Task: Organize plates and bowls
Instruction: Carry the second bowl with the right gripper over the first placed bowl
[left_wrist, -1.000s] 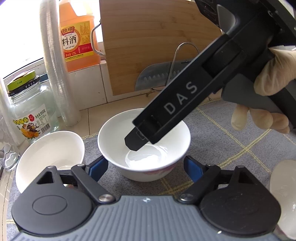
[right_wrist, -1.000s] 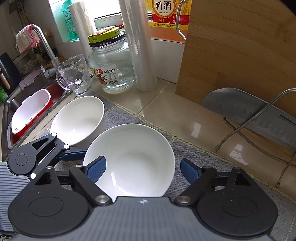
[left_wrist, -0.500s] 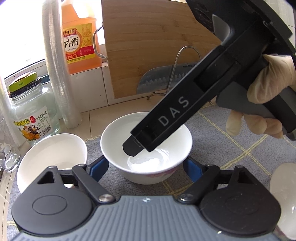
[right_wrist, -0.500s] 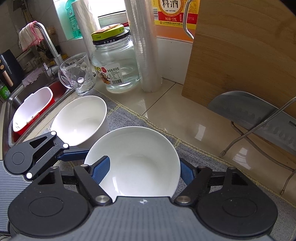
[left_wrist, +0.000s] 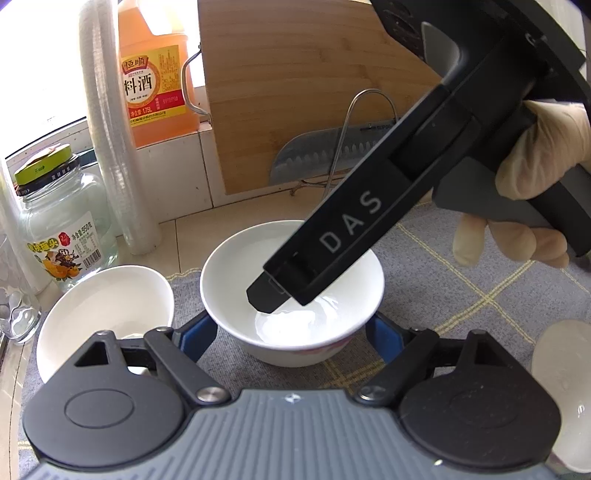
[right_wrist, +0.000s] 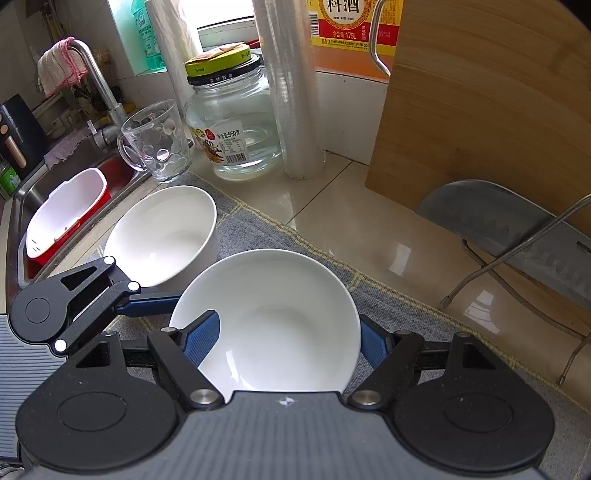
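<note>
A white bowl (left_wrist: 291, 295) (right_wrist: 273, 321) sits on the grey checked mat (left_wrist: 461, 295). My left gripper (left_wrist: 291, 332) is shut on it, blue pads against its lower wall on both sides. My right gripper (right_wrist: 286, 339) is also shut on this bowl, one pad at each side of the rim. In the left wrist view the right gripper (left_wrist: 266, 295), held by a gloved hand (left_wrist: 535, 147), dips its tip into the bowl from the upper right. One left finger (right_wrist: 147, 299) reaches the bowl's left side. A second white bowl (left_wrist: 99, 314) (right_wrist: 162, 232) stands just left of it.
A pale dish (left_wrist: 561, 369) is cut off at the right edge. Behind stand a glass jar (right_wrist: 229, 125), a film roll (right_wrist: 291, 92), an orange bottle (left_wrist: 155, 74), a bamboo board (left_wrist: 295, 92) and a cleaver on a wire rack (right_wrist: 517, 229). A glass mug (right_wrist: 155, 140) and the sink (right_wrist: 62, 214) lie left.
The right gripper's pads, apart from the bowl a second ago, have closed onto its sides. The left gripper and the second bowl have stayed put.
</note>
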